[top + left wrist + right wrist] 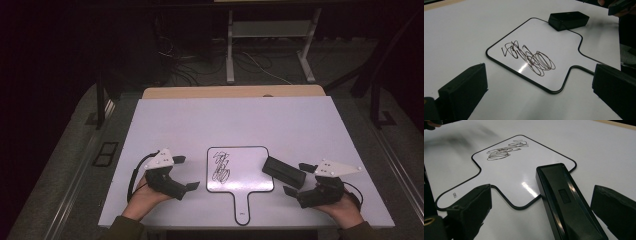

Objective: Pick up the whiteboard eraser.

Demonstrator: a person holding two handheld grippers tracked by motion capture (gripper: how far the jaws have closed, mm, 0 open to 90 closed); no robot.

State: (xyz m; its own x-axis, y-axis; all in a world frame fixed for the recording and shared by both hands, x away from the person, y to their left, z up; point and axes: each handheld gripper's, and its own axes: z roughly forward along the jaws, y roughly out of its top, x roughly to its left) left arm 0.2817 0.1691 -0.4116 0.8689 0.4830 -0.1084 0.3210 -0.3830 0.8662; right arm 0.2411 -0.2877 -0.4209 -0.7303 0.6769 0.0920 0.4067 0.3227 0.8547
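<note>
A small white board (250, 161) with a black rim and a handle toward me lies flat at the table's near middle. A dark scribble (221, 167) covers its left half, also seen as the scribble (529, 57) in the left gripper view. A black eraser (283, 172) rests on the board's right edge. My right gripper (298, 178) is open, and the eraser (561, 197) lies between its jaws with a gap on each side. My left gripper (185, 173) stands open just left of the board (559, 47), with nothing between its jaws.
The white table top (230, 120) has a tan strip (232, 92) along its far edge. Beyond it stand a desk's metal legs (230, 50) and floor cables (190, 65). Dark frame posts (101, 100) flank the table.
</note>
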